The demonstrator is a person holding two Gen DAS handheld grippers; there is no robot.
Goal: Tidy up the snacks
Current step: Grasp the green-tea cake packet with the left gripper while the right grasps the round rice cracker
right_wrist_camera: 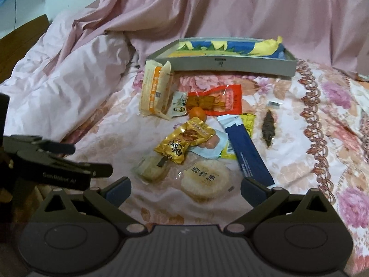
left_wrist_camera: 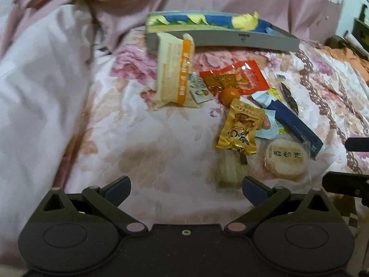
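A: Lower centre of each wrist view: the left tool (left_wrist_camera: 186, 190) and the right tool (right_wrist_camera: 185, 190), both released, jaws spread wide with nothing between them. Which step does this show?

B: The opening one, by my reading. No snack is gripped, and both tools hang above the floral bedspread (right_wrist_camera: 322, 115) short of the pile.

A: Nearest item?

B: In the right wrist view, just above the jaws at centre: a round rice cracker (right_wrist_camera: 204, 180) in clear wrap, touching a pale wrapped cake (right_wrist_camera: 151, 169) to its left. The gold packet (right_wrist_camera: 184, 142) overlaps that cake; a long blue stick pack (right_wrist_camera: 249, 152) runs diagonally at centre right.

A: Mid-field?

B: A small orange fruit (right_wrist_camera: 197, 113), a red pouch (right_wrist_camera: 219, 101), and an orange-and-cream bread packet (right_wrist_camera: 155, 90) propped at upper centre. A dark dried piece (right_wrist_camera: 268, 128) lies apart at right.

A: And the destination?

B: Probably the grey tray (right_wrist_camera: 221, 65), farthest back at upper centre, already holding a blue-and-yellow bag (right_wrist_camera: 230, 46). Behind it, pink bedding (right_wrist_camera: 207, 7).

A: What does the next move call for?

B: Likely the right tool descending on the rice cracker, which sits almost between its jaws. The glossy film may slip, and neighbours overlap, so a centred closure is advisable.
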